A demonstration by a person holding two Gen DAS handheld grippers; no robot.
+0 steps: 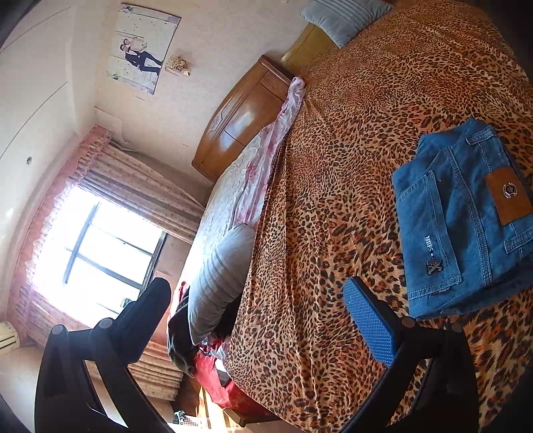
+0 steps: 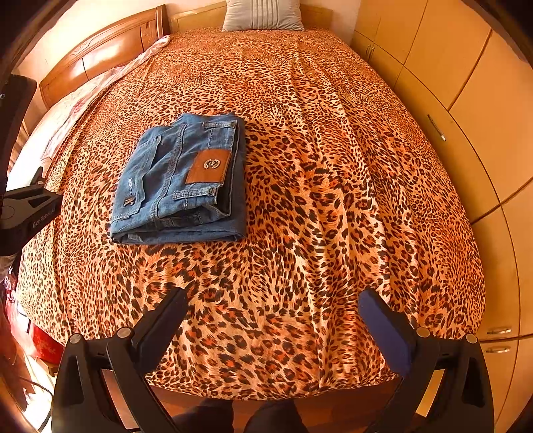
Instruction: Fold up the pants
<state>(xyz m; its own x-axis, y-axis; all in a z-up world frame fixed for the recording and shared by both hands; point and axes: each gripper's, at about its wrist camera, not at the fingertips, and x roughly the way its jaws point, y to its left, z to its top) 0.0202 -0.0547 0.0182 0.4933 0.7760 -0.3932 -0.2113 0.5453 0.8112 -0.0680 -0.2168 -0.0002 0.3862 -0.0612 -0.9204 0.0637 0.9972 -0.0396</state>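
— Since the jeans (image 2: 180, 180) lie folded on the bed (image 2: 333, 200), do we lift them?
— We'd judge them heavy, floppy; grip the thick folded edge. Both hand-held grippers (image 1: 260, 319) (image 2: 273, 319) gape empty.

A big bed (image 2: 333, 200) with a leopard-print cover fills the room. Its wooden headboard (image 2: 100, 56) stands at the wall, a grey pillow (image 2: 263, 15) beside it. Yellow wardrobe doors (image 2: 466, 100) line one side. Bright daylight comes through a window (image 1: 100, 239) with pink curtains (image 1: 140, 186).
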